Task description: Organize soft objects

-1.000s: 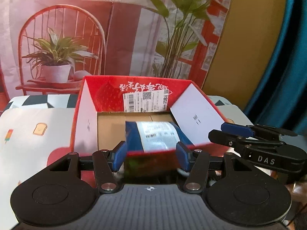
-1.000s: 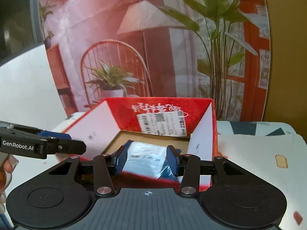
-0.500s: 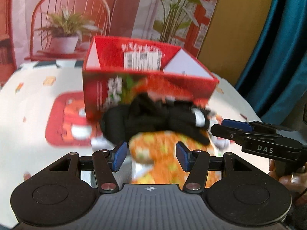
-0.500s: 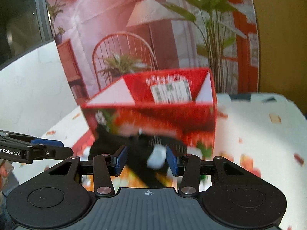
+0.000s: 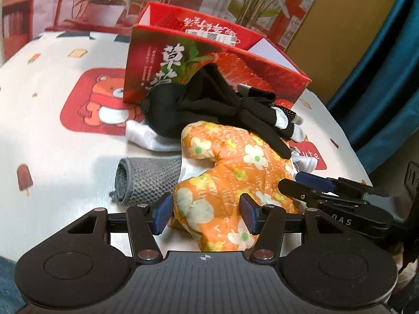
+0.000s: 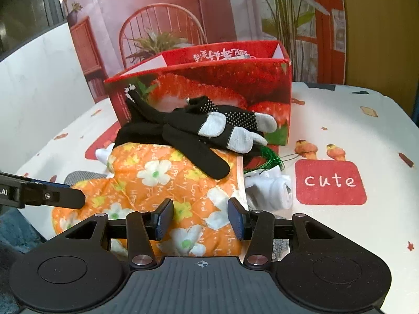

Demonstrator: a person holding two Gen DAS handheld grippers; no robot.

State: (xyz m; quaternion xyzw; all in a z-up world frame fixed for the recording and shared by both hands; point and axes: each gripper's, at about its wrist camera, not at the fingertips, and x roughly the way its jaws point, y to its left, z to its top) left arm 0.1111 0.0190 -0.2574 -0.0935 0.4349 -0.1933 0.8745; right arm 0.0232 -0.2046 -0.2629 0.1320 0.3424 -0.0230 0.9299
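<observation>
A pile of soft things lies in front of a red strawberry box (image 5: 209, 60) (image 6: 217, 86). An orange flowered cloth (image 5: 230, 178) (image 6: 162, 180) is nearest. Black gloves with grey fingertips (image 5: 217, 110) (image 6: 199, 130) lie on top of it. A rolled grey towel (image 5: 141, 178) lies to the left and a rolled white cloth (image 6: 272, 188) to the right. My left gripper (image 5: 207, 213) is open, its pads on either side of the orange cloth's near end. My right gripper (image 6: 200, 218) is open over the same cloth, also seen in the left wrist view (image 5: 309, 188).
The table wears a white printed cloth (image 5: 52, 141) with a red bear patch (image 5: 97, 104) and a red "cute" patch (image 6: 330, 181). Green wire (image 6: 267, 157) lies beside the box. A printed backdrop (image 6: 209, 13) stands behind; a teal curtain (image 5: 387, 78) hangs at right.
Both grippers have pulled back and dropped from above the box's opening to the pile in front of it. The box interior with the blue packet is now out of sight.
</observation>
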